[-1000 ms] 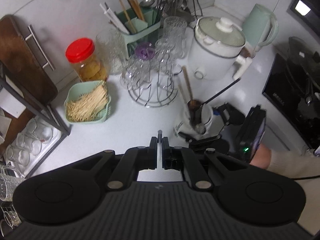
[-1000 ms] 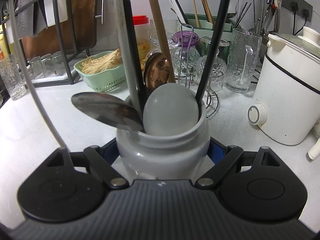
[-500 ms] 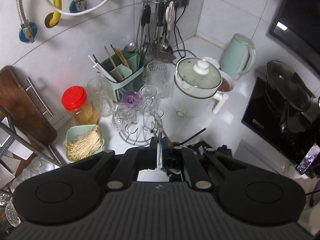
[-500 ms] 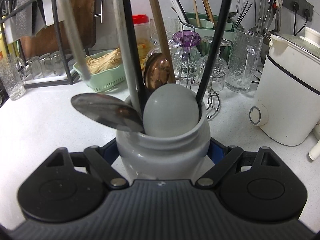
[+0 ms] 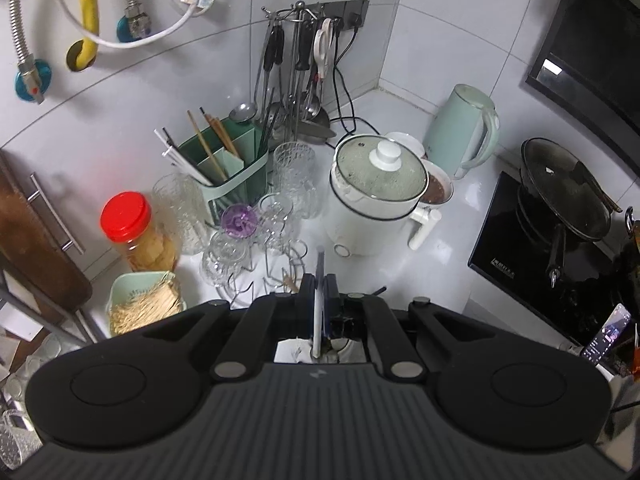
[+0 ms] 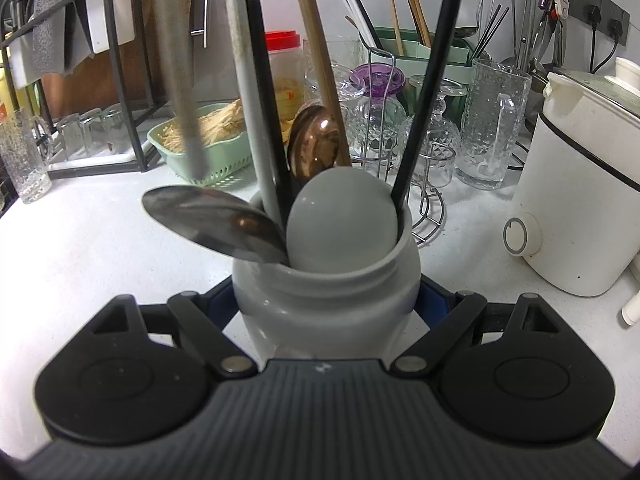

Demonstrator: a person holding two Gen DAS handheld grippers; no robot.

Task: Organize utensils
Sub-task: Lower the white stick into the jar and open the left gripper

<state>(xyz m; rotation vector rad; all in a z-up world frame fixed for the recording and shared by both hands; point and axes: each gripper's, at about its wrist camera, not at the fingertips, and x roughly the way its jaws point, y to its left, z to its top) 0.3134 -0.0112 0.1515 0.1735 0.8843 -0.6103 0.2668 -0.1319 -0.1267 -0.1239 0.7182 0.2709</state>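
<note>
You have even, cool indoor light with soft shadows on the white surface [image 6: 80, 240]. Fisheye bending curves the edges strongly. A grey handle [image 6: 178, 80] near the right lens is motion-blurred; the spoon [image 6: 212, 220] carries glare.

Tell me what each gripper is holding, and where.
Left gripper: a thin utensil handle, pinched along its shaft. Right gripper: the grey jar, by its sides.

A squat grey ceramic jar [image 6: 326, 300] stands upright on the white counter, crowded with a steel spoon [image 6: 212, 220], copper spoon [image 6: 314, 140] and long handles.
</note>
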